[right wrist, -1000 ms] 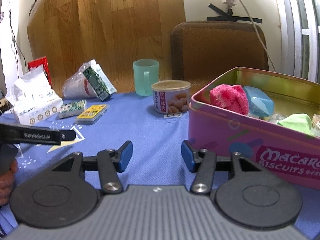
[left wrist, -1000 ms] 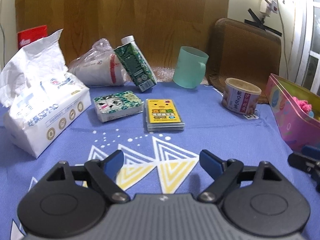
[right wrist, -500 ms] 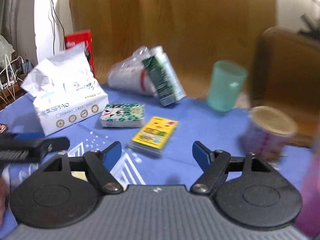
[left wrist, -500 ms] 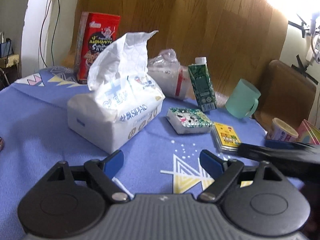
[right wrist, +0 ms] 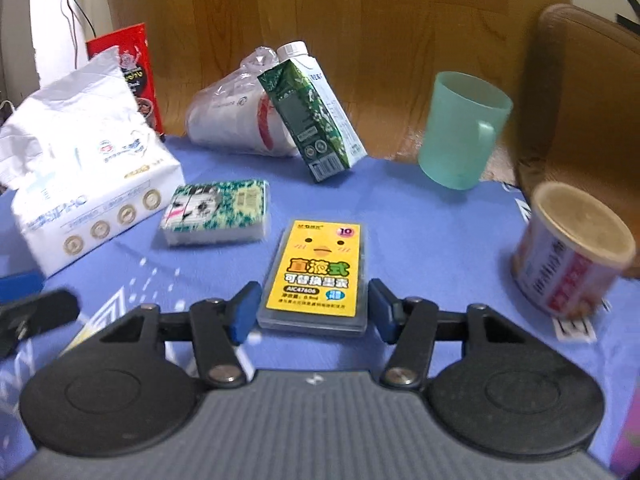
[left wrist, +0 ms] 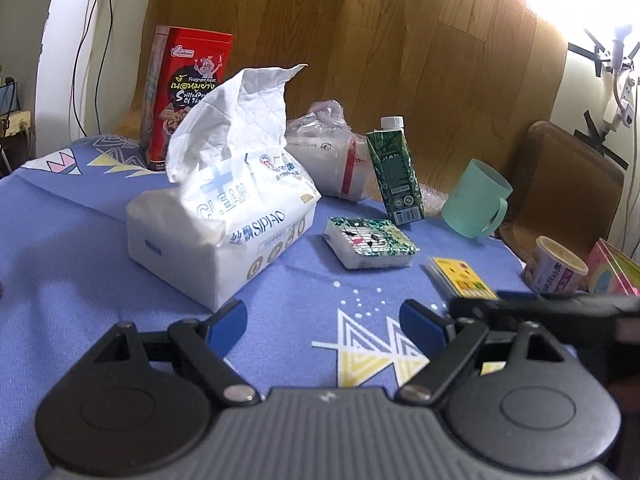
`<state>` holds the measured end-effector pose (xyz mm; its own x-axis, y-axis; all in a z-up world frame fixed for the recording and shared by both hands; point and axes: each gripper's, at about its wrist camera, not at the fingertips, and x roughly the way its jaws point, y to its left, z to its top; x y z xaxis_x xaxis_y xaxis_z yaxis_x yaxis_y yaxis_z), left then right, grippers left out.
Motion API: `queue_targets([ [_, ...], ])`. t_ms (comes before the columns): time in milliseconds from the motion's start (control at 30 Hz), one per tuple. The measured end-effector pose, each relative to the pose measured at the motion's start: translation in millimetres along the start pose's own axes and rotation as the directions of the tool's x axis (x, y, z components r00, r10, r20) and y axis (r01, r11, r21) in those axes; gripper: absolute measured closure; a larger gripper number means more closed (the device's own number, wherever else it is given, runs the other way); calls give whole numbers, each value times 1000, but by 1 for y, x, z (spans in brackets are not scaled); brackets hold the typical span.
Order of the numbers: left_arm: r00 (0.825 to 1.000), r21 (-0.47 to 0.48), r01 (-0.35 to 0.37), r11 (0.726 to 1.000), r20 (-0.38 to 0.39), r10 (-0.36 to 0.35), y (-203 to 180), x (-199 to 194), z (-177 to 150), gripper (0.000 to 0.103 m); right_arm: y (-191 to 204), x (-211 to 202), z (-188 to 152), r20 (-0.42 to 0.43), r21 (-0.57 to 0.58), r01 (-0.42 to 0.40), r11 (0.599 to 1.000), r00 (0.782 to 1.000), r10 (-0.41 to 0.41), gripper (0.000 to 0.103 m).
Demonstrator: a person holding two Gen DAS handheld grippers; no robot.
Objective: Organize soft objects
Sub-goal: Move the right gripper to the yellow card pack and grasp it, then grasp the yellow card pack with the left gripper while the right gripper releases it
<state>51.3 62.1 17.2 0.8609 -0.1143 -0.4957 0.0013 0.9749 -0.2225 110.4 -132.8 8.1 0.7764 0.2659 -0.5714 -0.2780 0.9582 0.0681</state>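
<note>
L wrist: low, faces tissue pack (left wrist: 224,216) | R wrist: close over yellow case (right wrist: 320,268) | shared: both items

Home: tablecloth (left wrist: 80,240) w/ tissue pack (left wrist: 224,216), mug (right wrist: 460,128), snacks.

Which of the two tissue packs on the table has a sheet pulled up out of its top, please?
The large white tissue pack, left of the small green-patterned tissue pack. A quilted white sheet stands up from its opening, while the small one lies flat and looks closed.

White tissue pack (left wrist: 224,216), flat on cloth
</note>
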Motion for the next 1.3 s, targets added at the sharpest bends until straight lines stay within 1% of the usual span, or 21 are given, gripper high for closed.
queue_targets([
  [200, 999, 39, 14, 999, -40, -13, -6, 5, 0, 14, -5, -52, -38, 8, -42, -62, 997, 998, 62, 42],
  [300, 998, 61, 12, 998, -59, -8, -9, 7, -1, 14, -7, -79, -60, 16, -60, -76, 995, 997, 77, 42],
  [400, 996, 79, 8, 997, -85, -1, -12, 9, -2, 14, -10, -105, -81, 43, -68, -58, 996, 997, 61, 43],
  [500, 995, 101, -13, 995, -101, 23, -17, 11, -3, 14, -17, -121, -97, 62, -31, -43, 999, 997, 45, 43],
  [567, 994, 125, -25, 992, -104, 38, -22, 12, -4, 14, -21, -127, -103, 76, -16, -22, 1000, 997, 23, 43],
  [700, 993, 153, -37, 988, -103, 53, -27, 11, -6, 13, -26, -129, -105, 87, 27, -31, 999, 996, 28, 43],
  [1200, 994, 113, -12, 994, -102, 24, -20, 10, -4, 12, -27, -132, -112, 99, 32, -47, 998, 994, 44, 42],
  [1300, 995, 106, -2, 994, -102, 13, -19, 10, -4, 10, -27, -132, -112, 99, 31, -48, 998, 994, 44, 42],
])
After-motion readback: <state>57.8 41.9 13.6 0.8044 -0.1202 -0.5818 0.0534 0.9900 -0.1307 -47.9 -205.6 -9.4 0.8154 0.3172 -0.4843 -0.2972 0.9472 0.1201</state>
